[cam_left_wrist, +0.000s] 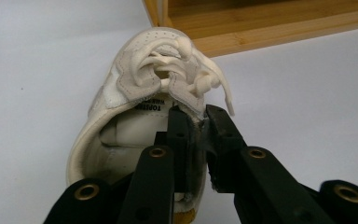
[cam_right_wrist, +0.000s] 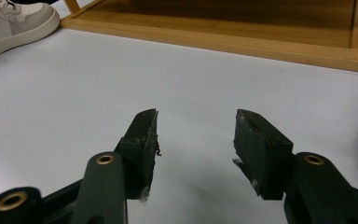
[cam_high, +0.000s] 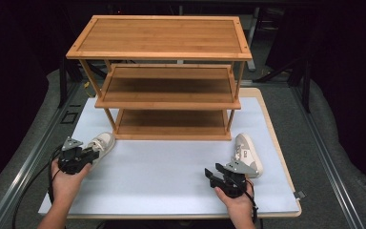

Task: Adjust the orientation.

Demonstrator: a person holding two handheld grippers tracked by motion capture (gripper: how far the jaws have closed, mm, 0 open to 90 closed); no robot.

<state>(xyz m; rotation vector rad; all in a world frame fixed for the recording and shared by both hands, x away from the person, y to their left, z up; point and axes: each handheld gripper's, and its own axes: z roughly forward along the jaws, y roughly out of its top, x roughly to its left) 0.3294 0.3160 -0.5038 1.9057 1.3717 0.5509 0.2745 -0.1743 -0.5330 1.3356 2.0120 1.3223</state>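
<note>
The wooden shelf point(cam_high: 159, 76) stood bare. My left claw point(cam_left_wrist: 196, 122) pinched the side wall of a white shoe point(cam_left_wrist: 140, 112); my right claw point(cam_right_wrist: 196, 140) rested wide apart, holding nothing, low over the worktop point(cam_high: 171, 167).

Both forearms come in from the bottom edge of the high view. The left hand point(cam_high: 66, 179) sits at about 7 o'clock of the scene, wrapped around the left gripper point(cam_high: 91, 155), whose jaws point toward 1 o'clock; in the left gripper view they stand nearly together, pinching a thin edge between the pads. The right hand point(cam_high: 238, 200) sits at about 5 o'clock, holding the right gripper point(cam_high: 210, 176), which points toward 10 o'clock. In the right gripper view its jaws stand well apart with nothing between them.
</note>
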